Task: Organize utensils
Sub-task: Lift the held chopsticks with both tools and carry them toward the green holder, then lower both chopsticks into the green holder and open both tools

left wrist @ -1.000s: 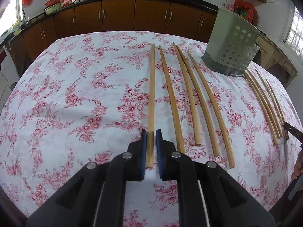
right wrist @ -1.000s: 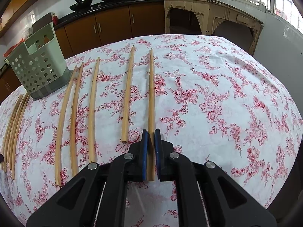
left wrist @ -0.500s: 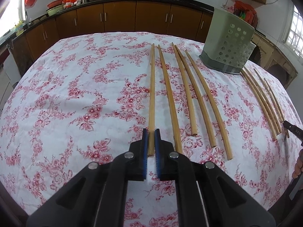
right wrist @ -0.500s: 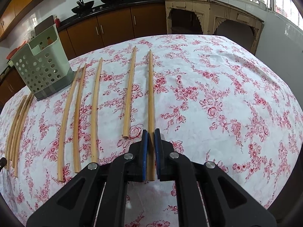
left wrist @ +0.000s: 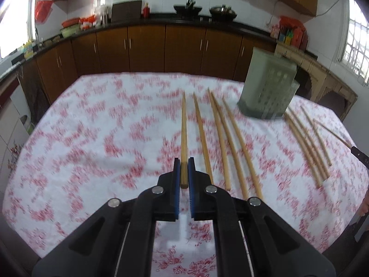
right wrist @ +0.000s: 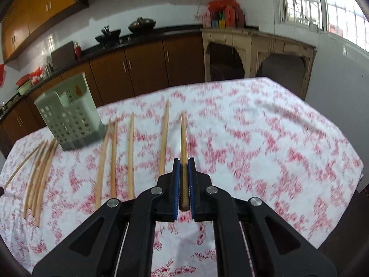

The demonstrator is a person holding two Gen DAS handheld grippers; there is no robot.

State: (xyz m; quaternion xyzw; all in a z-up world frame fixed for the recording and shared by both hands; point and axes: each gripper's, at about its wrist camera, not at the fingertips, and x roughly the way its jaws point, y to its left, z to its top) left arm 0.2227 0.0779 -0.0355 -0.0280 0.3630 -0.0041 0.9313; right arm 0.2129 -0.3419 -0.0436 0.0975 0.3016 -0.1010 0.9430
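Note:
My left gripper (left wrist: 184,162) is shut on the near end of a wooden chopstick (left wrist: 183,129), held above the flowered tablecloth (left wrist: 92,138). My right gripper (right wrist: 184,162) is shut on the near end of another wooden chopstick (right wrist: 183,138), also held above the cloth. Several more chopsticks (left wrist: 230,138) lie side by side to the right of the left gripper, and several (right wrist: 131,152) lie to the left of the right gripper. A pale green perforated utensil holder (left wrist: 269,87) stands at the back of the table; it also shows in the right wrist view (right wrist: 71,115).
A bundle of several chopsticks (left wrist: 306,143) lies beyond the holder; it also shows in the right wrist view (right wrist: 39,175). Brown kitchen cabinets (left wrist: 161,48) stand behind the table. A cream sideboard (right wrist: 258,53) stands at the back right. The table edge runs around the cloth.
Both grippers have lifted with their chopsticks and tilted up, so the table sits lower in both views. The loose chopsticks and the holder have not moved.

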